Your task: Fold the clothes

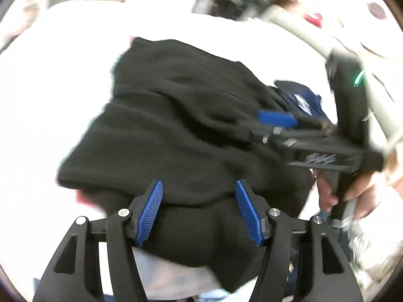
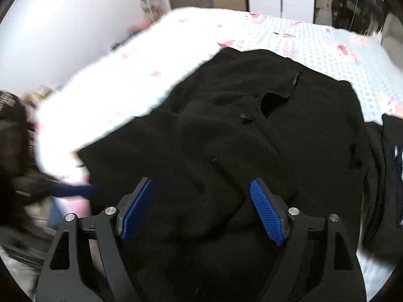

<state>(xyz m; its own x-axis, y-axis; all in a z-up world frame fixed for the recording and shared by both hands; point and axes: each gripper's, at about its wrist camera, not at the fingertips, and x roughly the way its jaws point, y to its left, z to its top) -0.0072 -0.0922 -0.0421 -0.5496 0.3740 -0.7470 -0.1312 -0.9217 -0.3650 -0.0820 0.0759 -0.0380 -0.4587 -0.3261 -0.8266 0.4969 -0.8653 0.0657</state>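
Black fleece jacket [image 2: 252, 130] lies bunched on the bed [image 2: 141, 80], zipper [image 2: 264, 100] side up, long axis running near-left to far-right in the right wrist view.

Left tool [image 1: 199, 209]: jaws apart, nothing between the pads, hovering over the jacket's near edge; cloth sits directly ahead and below.

Right tool [image 2: 201, 209]: jaws apart too, empty, over the near part of the jacket where a folded flap lies between and just beyond the fingers. In the left wrist view it comes in from the right, tips at the jacket's right edge, beside a dark blue garment [image 1: 299, 100].

My read: both tools are on the near side, so the next fold probably means pinching the near hem and carrying it far. The left is nearer the left near corner, the right nearer the zipper side.

Blur is heavy; whether either tool touches the cloth I can't tell.
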